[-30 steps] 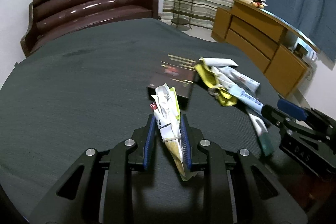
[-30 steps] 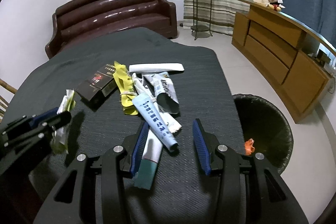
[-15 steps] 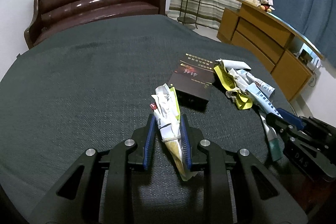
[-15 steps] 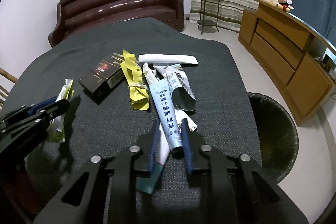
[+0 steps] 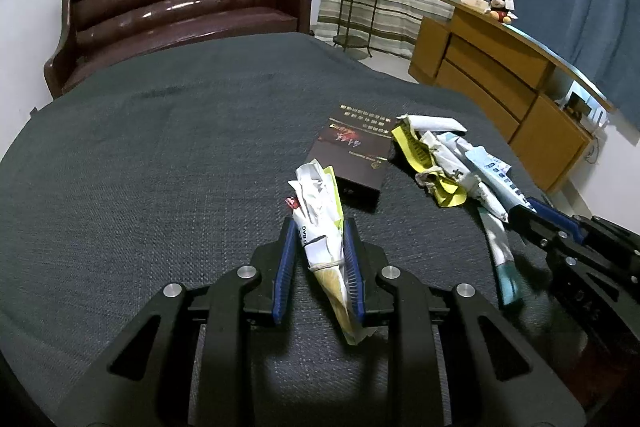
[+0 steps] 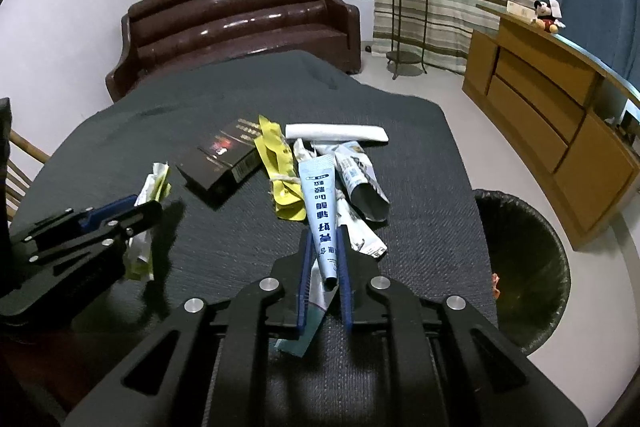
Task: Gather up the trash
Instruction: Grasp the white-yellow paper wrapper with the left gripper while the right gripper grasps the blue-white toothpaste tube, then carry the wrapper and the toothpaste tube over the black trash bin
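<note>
With the left gripper (image 5: pixel 320 255) clamping the crumpled wrapper bundle (image 5: pixel 320 223) and the right gripper (image 6: pixel 325 259) pinching the blue tube (image 6: pixel 320 211), lift both clear, then swing toward the bin (image 6: pixel 520 267) at three o'clock.

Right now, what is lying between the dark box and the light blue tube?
In the right wrist view, a yellow wrapper tied with string lies between the dark box and the light blue tube, on the grey tablecloth.
</note>
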### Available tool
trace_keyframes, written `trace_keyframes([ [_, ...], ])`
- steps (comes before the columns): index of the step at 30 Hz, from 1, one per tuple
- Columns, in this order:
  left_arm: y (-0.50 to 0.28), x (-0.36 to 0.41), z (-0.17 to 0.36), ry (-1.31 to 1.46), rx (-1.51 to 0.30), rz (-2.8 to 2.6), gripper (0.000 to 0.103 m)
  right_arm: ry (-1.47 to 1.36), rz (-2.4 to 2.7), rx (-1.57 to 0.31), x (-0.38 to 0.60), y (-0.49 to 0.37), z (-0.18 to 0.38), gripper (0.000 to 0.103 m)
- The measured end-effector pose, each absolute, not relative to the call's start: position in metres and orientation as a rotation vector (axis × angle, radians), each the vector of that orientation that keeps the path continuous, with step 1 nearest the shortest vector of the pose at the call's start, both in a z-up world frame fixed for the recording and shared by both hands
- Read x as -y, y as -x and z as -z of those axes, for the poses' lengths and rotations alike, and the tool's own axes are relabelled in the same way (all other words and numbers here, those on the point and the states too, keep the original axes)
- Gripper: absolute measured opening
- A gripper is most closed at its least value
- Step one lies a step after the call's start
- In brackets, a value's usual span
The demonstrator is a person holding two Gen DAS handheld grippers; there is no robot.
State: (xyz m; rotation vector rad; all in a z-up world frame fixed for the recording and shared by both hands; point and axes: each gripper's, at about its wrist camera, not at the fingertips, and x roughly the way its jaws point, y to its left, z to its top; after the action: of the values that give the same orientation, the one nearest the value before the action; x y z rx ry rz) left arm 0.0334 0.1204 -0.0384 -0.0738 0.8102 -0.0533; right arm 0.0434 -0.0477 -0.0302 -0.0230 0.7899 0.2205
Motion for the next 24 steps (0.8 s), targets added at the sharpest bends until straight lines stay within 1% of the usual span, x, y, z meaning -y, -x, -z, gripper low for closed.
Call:
trace_keyframes([
  [13, -0.025, -0.090, 0.016, 0.064, -0.735, 0.124, 0.023, -0.018, -0.142, -0.713, 0.089, -0.030, 0.010, 0.013],
  [24, -0.036, -0.026, 0.003, 0.020, -0.693, 0.237, 0.023, -0.036, -0.013, -0.684, 0.144, -0.034, 0.007, 0.013],
])
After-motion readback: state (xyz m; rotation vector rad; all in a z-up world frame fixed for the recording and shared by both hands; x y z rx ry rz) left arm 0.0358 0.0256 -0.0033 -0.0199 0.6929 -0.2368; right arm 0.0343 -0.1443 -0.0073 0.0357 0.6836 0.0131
